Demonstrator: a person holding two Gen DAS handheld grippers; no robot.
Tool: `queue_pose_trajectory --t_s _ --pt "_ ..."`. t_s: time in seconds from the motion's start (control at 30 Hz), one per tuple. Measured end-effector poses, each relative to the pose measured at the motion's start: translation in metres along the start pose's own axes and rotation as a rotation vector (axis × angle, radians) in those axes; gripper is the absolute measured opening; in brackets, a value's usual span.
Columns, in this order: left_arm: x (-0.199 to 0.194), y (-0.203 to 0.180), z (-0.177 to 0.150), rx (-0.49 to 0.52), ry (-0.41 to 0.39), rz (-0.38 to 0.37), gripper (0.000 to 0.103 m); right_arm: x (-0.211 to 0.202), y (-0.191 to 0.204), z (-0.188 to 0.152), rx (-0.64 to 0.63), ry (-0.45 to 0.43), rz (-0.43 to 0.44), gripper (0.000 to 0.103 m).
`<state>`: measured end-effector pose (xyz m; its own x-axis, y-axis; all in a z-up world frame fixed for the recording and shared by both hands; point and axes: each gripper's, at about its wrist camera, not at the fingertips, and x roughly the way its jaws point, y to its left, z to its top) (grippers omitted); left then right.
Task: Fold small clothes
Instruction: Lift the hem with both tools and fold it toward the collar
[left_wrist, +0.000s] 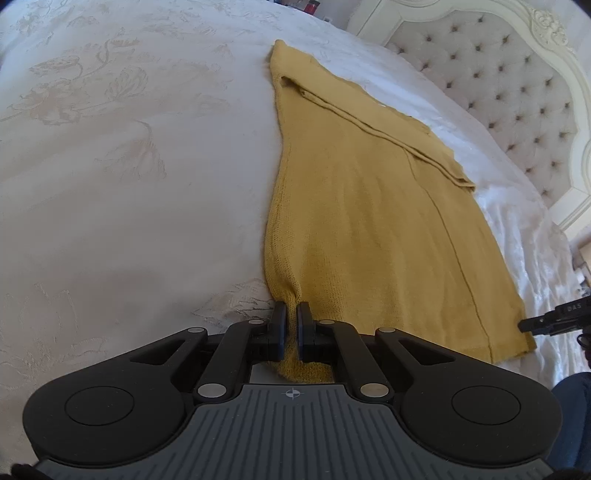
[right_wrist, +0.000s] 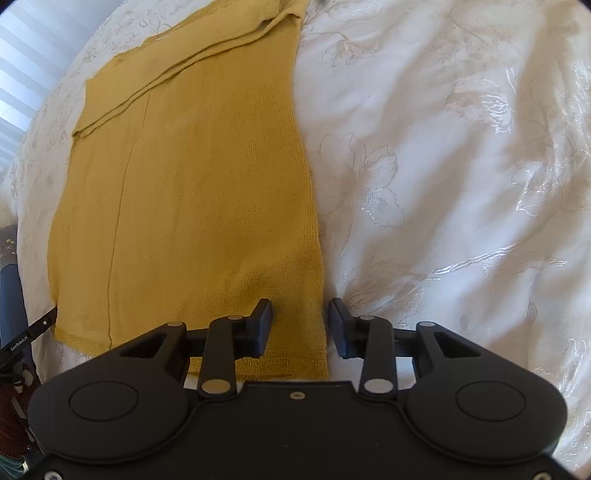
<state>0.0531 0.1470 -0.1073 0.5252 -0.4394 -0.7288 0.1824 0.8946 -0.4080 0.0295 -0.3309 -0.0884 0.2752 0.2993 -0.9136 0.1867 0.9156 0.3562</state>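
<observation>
A mustard-yellow knit garment (left_wrist: 369, 206) lies flat on a white bed, folded lengthwise with a sleeve laid across its far part. My left gripper (left_wrist: 291, 314) is shut on the near left corner of its hem, and a pinch of yellow fabric bunches between the pads. In the right wrist view the same garment (right_wrist: 192, 192) fills the left half. My right gripper (right_wrist: 300, 314) stands open over the near right corner of the hem, its pads apart on either side of the garment's edge and not pressing it. The right gripper's tip (left_wrist: 546, 321) shows at the left view's right edge.
The white floral bedspread (right_wrist: 443, 184) spreads around the garment, wrinkled on the right. A tufted cream headboard (left_wrist: 498, 81) rises at the far right. Window blinds (right_wrist: 26, 74) show at the upper left. Dark trouser fabric (left_wrist: 572, 406) appears at the lower right.
</observation>
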Motion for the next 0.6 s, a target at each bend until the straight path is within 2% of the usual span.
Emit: queue_pose_trajectory --t_s 0.2,0.23,0.27,0.3,0.43,0.6 --pt "0.0 0.001 0.002 -0.006 0.004 -0.012 0.006 0.008 -0.007 0.002 0.035 0.037 0.063 0.047" --pt "-0.001 0.001 0.001 -0.001 0.001 -0.014 0.006 0.008 -0.007 0.002 0.036 0.036 0.074 0.042" --pt "-0.002 0.001 0.0 0.002 -0.003 -0.018 0.005 0.007 -0.008 0.001 0.036 0.033 0.092 0.029" --pt "-0.003 0.001 0.0 0.002 -0.007 -0.021 0.005 0.006 -0.01 0.0 0.034 0.028 0.111 0.019" --pt "-0.014 0.0 0.0 -0.026 -0.043 -0.032 0.005 -0.007 -0.013 -0.004 0.038 -0.042 0.159 0.015" --pt "-0.03 -0.004 0.011 -0.05 -0.108 -0.041 0.005 -0.032 -0.017 -0.013 0.027 -0.192 0.259 0.014"
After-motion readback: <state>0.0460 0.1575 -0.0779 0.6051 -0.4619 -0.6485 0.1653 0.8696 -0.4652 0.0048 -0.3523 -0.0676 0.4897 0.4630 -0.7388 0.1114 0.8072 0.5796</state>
